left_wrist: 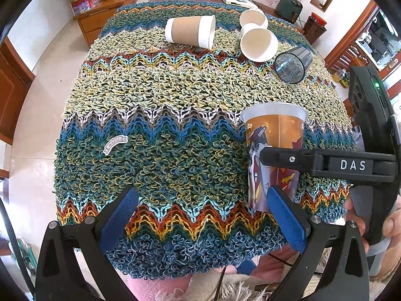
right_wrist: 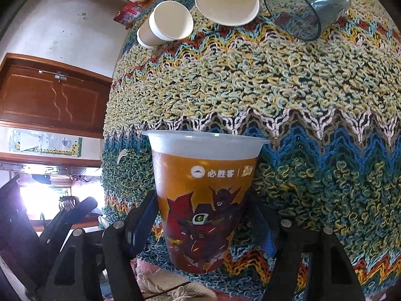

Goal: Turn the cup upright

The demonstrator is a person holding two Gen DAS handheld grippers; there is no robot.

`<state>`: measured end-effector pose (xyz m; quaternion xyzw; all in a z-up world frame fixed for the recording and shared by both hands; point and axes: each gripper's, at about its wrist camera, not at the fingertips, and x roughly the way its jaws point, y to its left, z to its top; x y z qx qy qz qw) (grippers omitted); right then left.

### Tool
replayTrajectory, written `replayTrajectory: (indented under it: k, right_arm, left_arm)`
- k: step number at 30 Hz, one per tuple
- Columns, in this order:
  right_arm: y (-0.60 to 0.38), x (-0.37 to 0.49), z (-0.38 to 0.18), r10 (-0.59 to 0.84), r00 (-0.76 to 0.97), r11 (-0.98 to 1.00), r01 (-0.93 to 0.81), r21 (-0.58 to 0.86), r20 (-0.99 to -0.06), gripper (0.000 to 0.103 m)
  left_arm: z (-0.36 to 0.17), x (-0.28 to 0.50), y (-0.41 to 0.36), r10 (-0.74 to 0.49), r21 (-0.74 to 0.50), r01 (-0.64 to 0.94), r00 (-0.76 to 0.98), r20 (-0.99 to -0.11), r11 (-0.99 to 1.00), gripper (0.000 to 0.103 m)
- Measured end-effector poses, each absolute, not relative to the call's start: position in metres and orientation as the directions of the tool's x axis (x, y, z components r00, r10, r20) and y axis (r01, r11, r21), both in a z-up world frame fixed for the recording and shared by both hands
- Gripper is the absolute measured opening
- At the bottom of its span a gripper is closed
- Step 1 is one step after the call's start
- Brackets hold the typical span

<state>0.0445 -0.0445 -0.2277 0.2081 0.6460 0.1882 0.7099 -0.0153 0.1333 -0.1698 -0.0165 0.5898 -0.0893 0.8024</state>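
An orange printed plastic cup (right_wrist: 200,200) with a frosted white rim stands upright, mouth up, at the near right of the knitted cloth; it also shows in the left wrist view (left_wrist: 273,150). My right gripper (right_wrist: 203,223) is shut on the cup, one blue pad on each side of its lower body. In the left wrist view the right gripper's black finger (left_wrist: 288,159) crosses the cup's side. My left gripper (left_wrist: 203,215) is open and empty, low over the cloth's near edge, just left of the cup.
A brown-sleeved paper cup (left_wrist: 191,31), two white paper cups (left_wrist: 259,44) and a dark clear tumbler (left_wrist: 292,65) lie on their sides at the far end of the cloth-covered table (left_wrist: 150,125). Wooden cabinets stand far left. The floor drops away to the left.
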Motion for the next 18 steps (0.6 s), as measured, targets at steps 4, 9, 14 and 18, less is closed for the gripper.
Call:
replayTrajectory:
  k: [4,9,14,18]
  right_arm:
    - [-0.055,0.034,-0.216,0.526,0.179,0.849,-0.046,0.527,-0.831,0.071]
    - [-0.058,0.02,-0.197,0.465,0.379,0.883,-0.135,0.449,-0.8,0.071]
    - [-0.063,0.001,-0.184,0.344,0.613,0.937,-0.175,0.302,-0.711,0.07]
    - [-0.062,-0.016,-0.186,0.25,0.75,0.968,-0.173,0.183,-0.612,0.07]
  left_arm:
    - [-0.172,-0.013,0.134,-0.162,-0.132,0.121,0.289,-0.944,0.984,0.102]
    - [-0.175,-0.011,0.134,-0.161,-0.132,0.119,0.287,-0.944,0.984,0.102]
    - [-0.177,-0.008,0.133,-0.17,-0.14,0.123,0.285,-0.943,0.982,0.102]
    - [-0.18,-0.006,0.133,-0.176,-0.146,0.123,0.281,-0.943,0.982,0.102]
